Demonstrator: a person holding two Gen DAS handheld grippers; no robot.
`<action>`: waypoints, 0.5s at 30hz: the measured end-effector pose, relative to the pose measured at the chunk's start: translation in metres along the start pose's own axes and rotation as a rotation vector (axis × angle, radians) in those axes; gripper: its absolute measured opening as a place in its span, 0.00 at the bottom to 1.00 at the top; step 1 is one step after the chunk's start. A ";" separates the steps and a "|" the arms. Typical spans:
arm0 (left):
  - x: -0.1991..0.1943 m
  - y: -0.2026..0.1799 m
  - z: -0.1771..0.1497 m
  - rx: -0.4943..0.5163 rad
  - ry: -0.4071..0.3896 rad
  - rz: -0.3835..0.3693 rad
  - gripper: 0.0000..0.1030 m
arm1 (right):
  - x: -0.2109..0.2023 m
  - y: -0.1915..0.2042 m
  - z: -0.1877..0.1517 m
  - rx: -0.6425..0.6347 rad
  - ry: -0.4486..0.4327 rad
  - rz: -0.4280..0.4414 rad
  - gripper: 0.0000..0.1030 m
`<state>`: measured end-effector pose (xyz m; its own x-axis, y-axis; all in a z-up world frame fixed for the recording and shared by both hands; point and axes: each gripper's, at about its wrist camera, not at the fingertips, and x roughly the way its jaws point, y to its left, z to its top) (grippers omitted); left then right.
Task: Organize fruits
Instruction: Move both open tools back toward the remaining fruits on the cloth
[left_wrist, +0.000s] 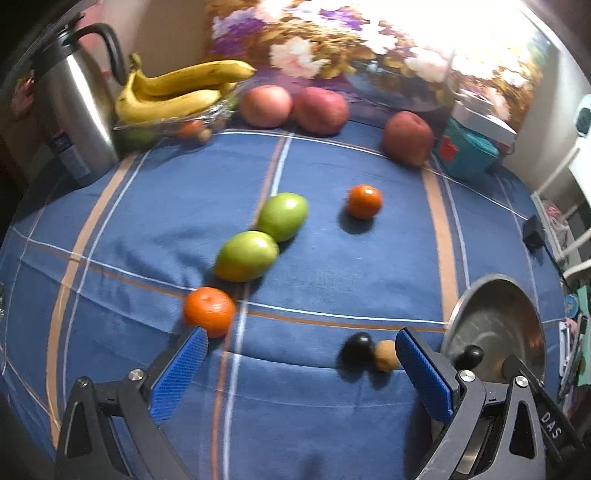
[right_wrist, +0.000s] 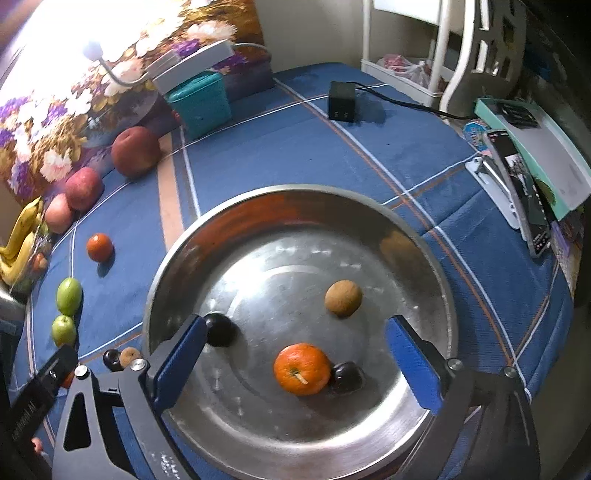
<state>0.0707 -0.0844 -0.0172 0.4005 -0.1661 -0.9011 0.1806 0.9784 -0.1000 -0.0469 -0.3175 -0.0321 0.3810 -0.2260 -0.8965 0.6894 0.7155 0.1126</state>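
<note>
My left gripper hangs open over the blue checked cloth with nothing between its fingers. An orange lies just past its left fingertip. A small dark fruit and a brown one sit near its right finger. Two green fruits and a second orange lie farther out. My right gripper stands open above the steel bowl. The bowl holds an orange, two dark fruits and a brown fruit. No pad touches any fruit.
Three red apples line the back by a flowered box. Bananas rest in a glass dish beside a steel kettle. A teal box, a black adapter with its cord and stacked books sit along the right edge.
</note>
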 end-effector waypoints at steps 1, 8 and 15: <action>0.000 0.002 0.001 -0.002 0.001 0.010 1.00 | 0.001 0.003 -0.001 -0.008 0.004 0.005 0.95; -0.007 0.020 0.004 -0.011 -0.027 0.064 1.00 | 0.003 0.021 -0.008 -0.063 0.021 0.038 0.95; -0.011 0.033 0.009 -0.011 -0.050 0.091 1.00 | 0.003 0.036 -0.014 -0.083 0.040 0.108 0.95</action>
<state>0.0802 -0.0508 -0.0064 0.4596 -0.0817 -0.8844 0.1317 0.9910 -0.0231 -0.0295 -0.2827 -0.0371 0.4244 -0.1197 -0.8975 0.5920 0.7867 0.1751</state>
